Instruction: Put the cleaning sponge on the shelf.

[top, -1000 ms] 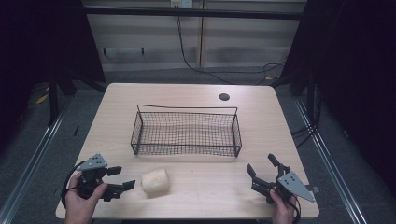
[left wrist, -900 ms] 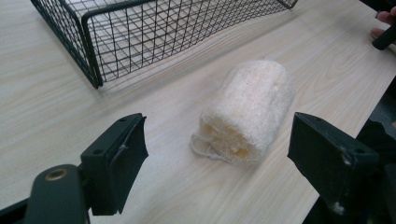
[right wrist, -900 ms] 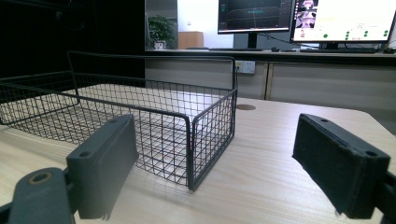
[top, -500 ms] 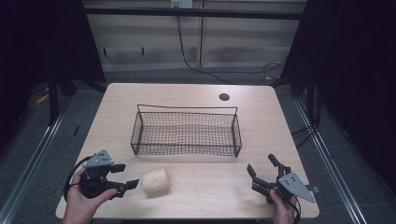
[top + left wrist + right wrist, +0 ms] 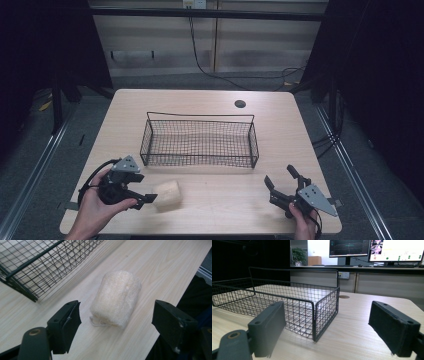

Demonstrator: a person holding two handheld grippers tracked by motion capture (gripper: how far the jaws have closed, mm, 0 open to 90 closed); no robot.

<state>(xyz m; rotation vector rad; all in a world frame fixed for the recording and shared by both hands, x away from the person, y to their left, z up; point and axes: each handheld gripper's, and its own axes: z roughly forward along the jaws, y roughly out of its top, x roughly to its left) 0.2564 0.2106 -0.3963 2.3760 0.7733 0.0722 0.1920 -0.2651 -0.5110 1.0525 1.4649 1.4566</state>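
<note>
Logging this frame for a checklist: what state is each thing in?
Left hand-held gripper: open, jaws either side of the loofah.
Right hand-held gripper: open, holding nothing.
Loofah: lying on the table, outside the basket.
Wire basket: upright, nothing inside.

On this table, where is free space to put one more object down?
Bare wood lies between the sponge roll and the right claw, also behind the wire basket around the round hole. Crowded is the front-left corner, where the left claw nears the roll.
</note>
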